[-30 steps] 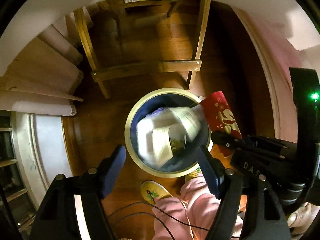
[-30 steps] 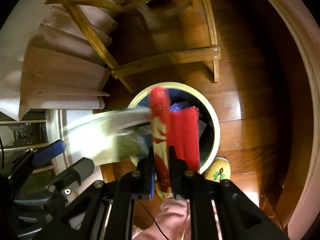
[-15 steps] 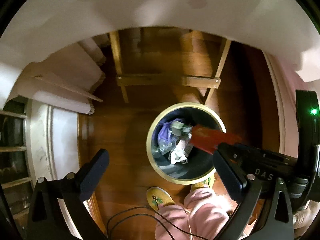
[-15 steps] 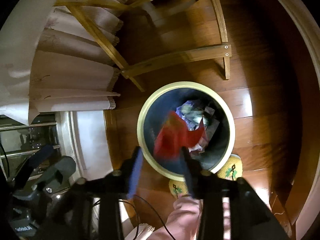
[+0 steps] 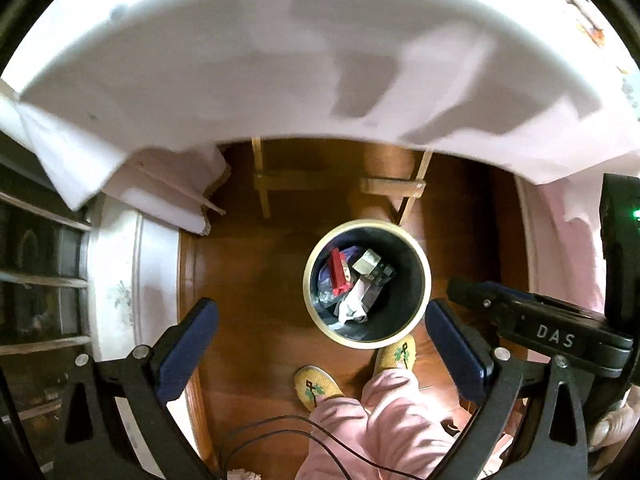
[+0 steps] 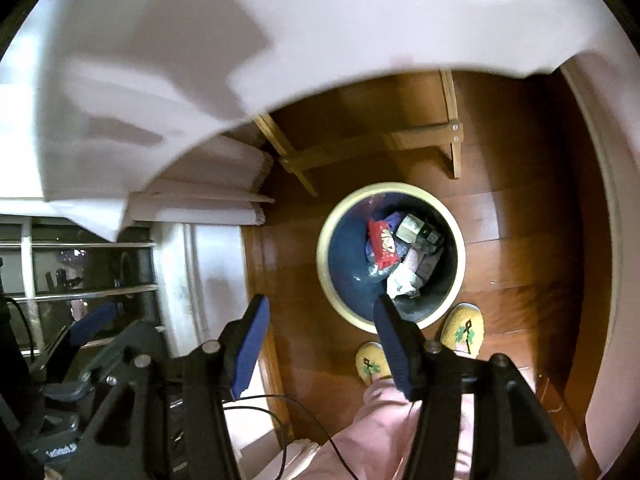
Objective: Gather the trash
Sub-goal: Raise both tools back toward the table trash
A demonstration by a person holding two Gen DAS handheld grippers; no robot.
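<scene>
Left wrist view: your left gripper (image 5: pixel 320 340) hangs with jaws fully apart and empty above the bin (image 5: pixel 424 276), since the red wrapper (image 5: pixel 338 270) and other trash lie inside by its left wall.

Right wrist view: your right gripper (image 6: pixel 320 332) jaws are opening, nothing between them; the wrapper (image 6: pixel 384 244) rests in the bin (image 6: pixel 324 248).

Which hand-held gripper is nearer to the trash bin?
Right, by a little. The right hand-held gripper hangs over the left rim of the trash bin, jaws opening, empty; the left hand-held gripper hangs higher, open, the bin centred below.
</scene>
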